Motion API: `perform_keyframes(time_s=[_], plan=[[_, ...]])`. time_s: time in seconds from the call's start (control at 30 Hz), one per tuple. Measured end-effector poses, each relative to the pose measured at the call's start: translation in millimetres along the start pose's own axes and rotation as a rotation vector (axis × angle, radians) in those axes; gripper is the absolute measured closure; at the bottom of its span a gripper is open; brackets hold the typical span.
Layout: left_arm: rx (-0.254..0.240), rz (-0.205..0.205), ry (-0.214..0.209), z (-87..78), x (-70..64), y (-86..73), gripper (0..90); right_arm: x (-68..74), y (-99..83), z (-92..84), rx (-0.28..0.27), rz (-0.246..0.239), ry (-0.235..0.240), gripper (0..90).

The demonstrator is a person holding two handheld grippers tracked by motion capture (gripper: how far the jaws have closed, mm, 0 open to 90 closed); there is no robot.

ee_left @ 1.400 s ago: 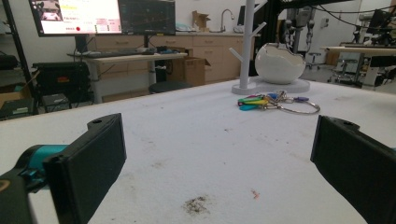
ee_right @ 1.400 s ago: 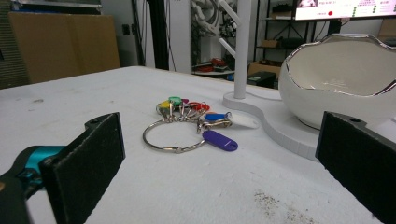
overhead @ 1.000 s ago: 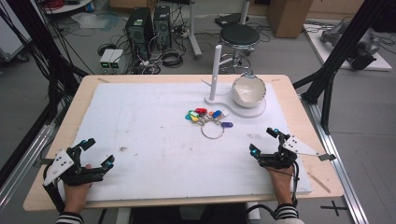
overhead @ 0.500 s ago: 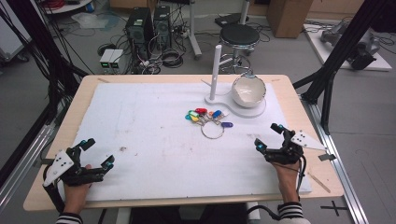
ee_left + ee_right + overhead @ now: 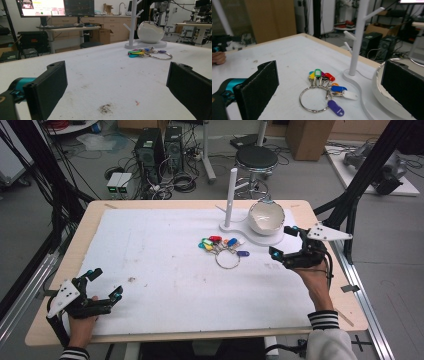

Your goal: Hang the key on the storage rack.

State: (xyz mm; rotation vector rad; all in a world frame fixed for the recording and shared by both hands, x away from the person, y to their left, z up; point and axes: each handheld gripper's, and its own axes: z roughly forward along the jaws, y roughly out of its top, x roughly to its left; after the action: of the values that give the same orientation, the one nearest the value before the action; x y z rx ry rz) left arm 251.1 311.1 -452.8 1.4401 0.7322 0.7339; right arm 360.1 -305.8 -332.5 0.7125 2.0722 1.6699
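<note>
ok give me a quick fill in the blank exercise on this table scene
1. The coloured key tags all hang on one metal ____.
2. The white peg stand shares its base with a white ____.
3. The right tool has its jaws ____, near the tags.
4. The left tool rests near the table's ____ edge, by the person.

Missing words: ring; bowl; open; near
</note>
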Motion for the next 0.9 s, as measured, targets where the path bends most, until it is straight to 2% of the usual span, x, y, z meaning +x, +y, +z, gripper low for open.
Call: perform_keyframes(time_s=[0.03, 0.13, 0.27, 0.3, 0.43, 0.47, 0.5, 0.53, 0.57, 0.6, 0.63, 0.7, 0.73, 0.77, 0.83, 0.9], plan=[[0.000, -0.001, 0.001, 0.0, 0.0, -0.1, 3.7, 0.0, 0.0, 0.0, 0.000, 0.000, 0.000, 0.8], [0.001, 0.002, 0.002, -0.1, -0.2, 0.0, 3.8, 0.3, 16.6, 17.6, 0.085, -0.036, 0.045, 0.8], [0.002, 0.002, 0.002, -0.1, -0.2, 0.0, 3.8, 1.1, 27.2, 36.0, 0.162, -0.048, 0.097, 0.8], [0.001, 0.001, 0.001, -0.1, -0.2, 0.0, 3.8, 1.1, 27.2, 36.0, 0.162, -0.048, 0.097, 0.8], [0.000, -0.002, 0.002, 0.1, 0.0, 0.0, 3.8, 2.8, 37.7, 61.3, 0.262, -0.087, 0.152, 0.8], [0.001, -0.002, 0.002, 0.1, 0.0, 0.0, 3.7, 3.5, 39.0, 66.8, 0.284, -0.100, 0.159, 0.8], [0.002, -0.003, 0.003, 0.2, 0.1, 0.0, 3.7, 3.5, 39.0, 66.8, 0.284, -0.100, 0.159, 0.8], [0.003, -0.003, 0.003, 0.3, 0.1, 0.0, 3.8, 4.8, 39.9, 72.3, 0.312, -0.108, 0.172, 0.8], [0.005, -0.004, 0.004, 0.4, 0.2, 0.1, 3.8, 7.3, 41.4, 81.6, 0.366, -0.134, 0.186, 0.8], [0.005, -0.004, 0.004, 0.4, 0.2, 0.1, 3.7, 7.3, 41.4, 81.6, 0.366, -0.134, 0.186, 0.8], [0.006, -0.004, 0.004, 0.3, 0.2, 0.1, 3.8, 10.6, 41.9, 92.8, 0.414, -0.158, 0.214, 0.8], [0.005, -0.004, 0.003, 0.4, 0.3, 0.1, 3.8, 13.2, 41.5, 101.6, 0.462, -0.169, 0.226, 0.8], [0.005, -0.003, 0.003, 0.4, 0.3, 0.1, 3.8, 13.2, 41.5, 101.6, 0.462, -0.169, 0.226, 0.8], [0.005, -0.003, 0.003, 0.4, 0.3, 0.1, 3.7, 15.1, 40.8, 109.9, 0.505, -0.186, 0.231, 0.8], [0.005, -0.003, 0.003, 0.4, 0.3, 0.1, 3.7, 16.0, 40.5, 113.8, 0.519, -0.192, 0.236, 0.8], [0.005, -0.004, 0.003, 0.4, 0.3, 0.1, 3.7, 19.0, 40.3, 124.6, 0.565, -0.198, 0.253, 0.8]])
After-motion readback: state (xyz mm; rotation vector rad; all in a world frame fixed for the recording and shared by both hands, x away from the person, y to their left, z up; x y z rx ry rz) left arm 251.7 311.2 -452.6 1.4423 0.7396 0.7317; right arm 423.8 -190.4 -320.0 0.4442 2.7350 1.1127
